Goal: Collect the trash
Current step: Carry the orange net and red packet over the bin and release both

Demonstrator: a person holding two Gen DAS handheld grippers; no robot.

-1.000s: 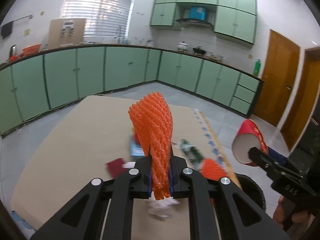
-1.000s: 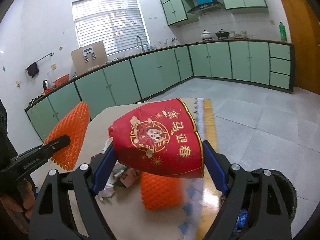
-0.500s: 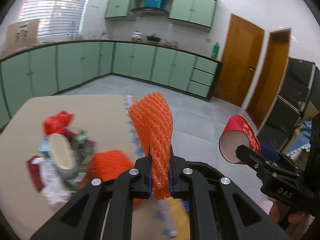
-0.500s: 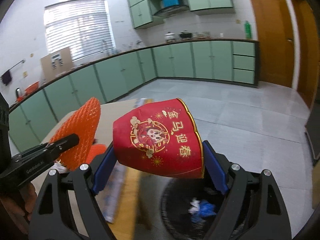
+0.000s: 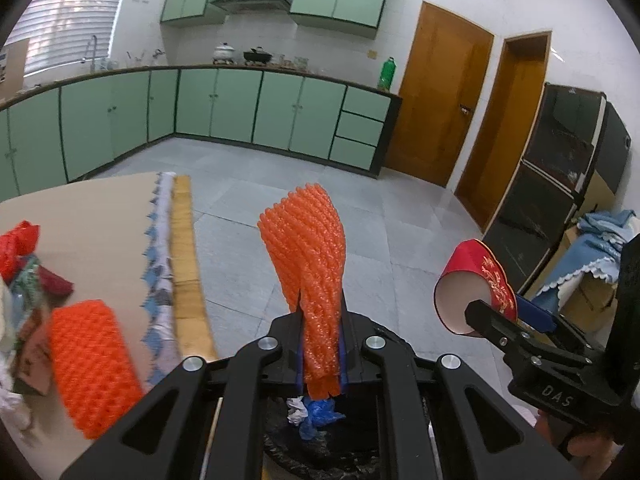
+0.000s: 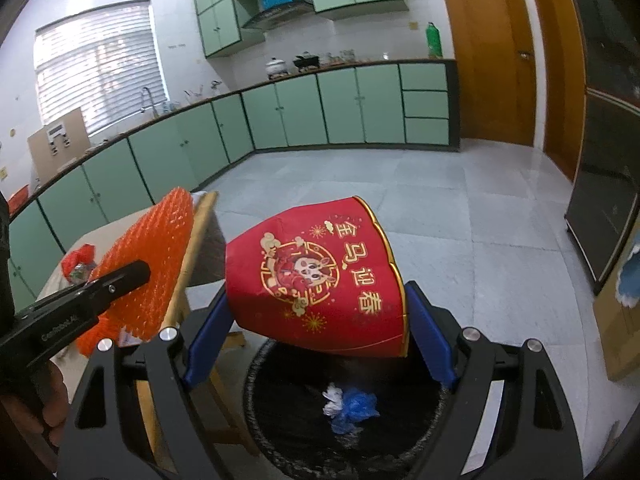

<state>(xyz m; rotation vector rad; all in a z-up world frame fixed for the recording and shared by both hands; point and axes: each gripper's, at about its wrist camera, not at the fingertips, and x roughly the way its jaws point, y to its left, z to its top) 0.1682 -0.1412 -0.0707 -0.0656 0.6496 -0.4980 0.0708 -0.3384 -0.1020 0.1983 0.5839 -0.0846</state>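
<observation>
Item 1: left tongs [image 5: 320,354], clamping the lower end of an orange foam net sleeve [image 5: 308,256], which is standing up above the jaws and hanging over the black-lined trash bin [image 5: 320,452].

Item 2: right tongs [image 6: 316,344], pressing wide on the sides of a red paper cup [image 6: 316,276], which is lying on its side above the same bin [image 6: 280,432]. A white scrap and a blue scrap [image 6: 352,406] are lying in the bin's bottom.

Item 3: remaining trash, sitting on the surface [image 5: 92,216] beside the bin: a second orange net sleeve [image 5: 92,364] and a mixed pile of wrappers [image 5: 24,264].

Risks, as judged: both loads are crowding one opening, so releasing together could be knocking one against the other. The light sleeve, held low and rising well above the tongs, could be drifting past the rim or clinging to a pad. The cup, being held sideways, could be rolling off the rim onto the floor.
</observation>
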